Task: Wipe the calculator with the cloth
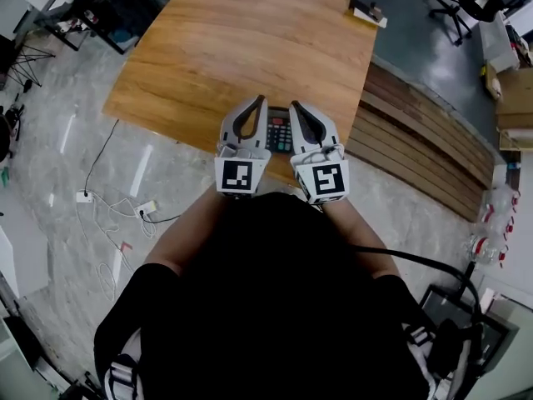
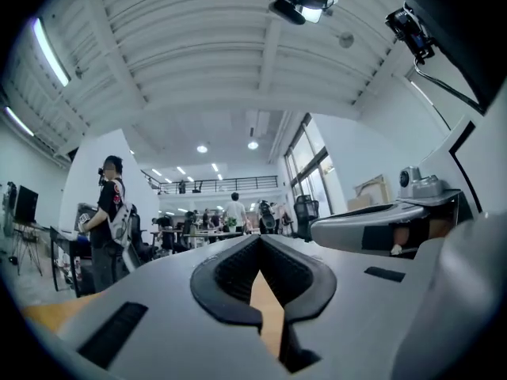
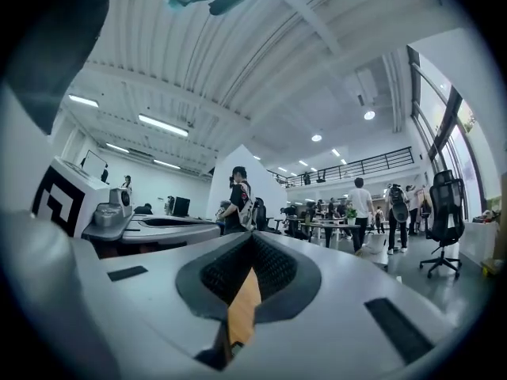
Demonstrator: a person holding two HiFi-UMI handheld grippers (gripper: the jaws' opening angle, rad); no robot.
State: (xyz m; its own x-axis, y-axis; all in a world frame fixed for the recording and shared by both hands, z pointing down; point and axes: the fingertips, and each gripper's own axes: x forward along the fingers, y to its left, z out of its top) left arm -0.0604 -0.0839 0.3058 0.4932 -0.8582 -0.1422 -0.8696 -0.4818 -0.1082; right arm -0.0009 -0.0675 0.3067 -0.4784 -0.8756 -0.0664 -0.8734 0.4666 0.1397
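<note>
Left tongs and right tongs are shut and empty. The calculator sits at the surface's 6 o'clock. No cloth shows, so wiping may be ahead or done.

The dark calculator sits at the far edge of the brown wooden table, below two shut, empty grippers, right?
Not the far edge: the head view shows the dark calculator lying at the near edge of the brown wooden table. The rest holds.

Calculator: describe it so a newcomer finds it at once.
On the big wooden table, look at the near edge. The calculator shows between the left gripper and right gripper. It is dark with rows of keys, unlike the pale item at the far corner.
</note>
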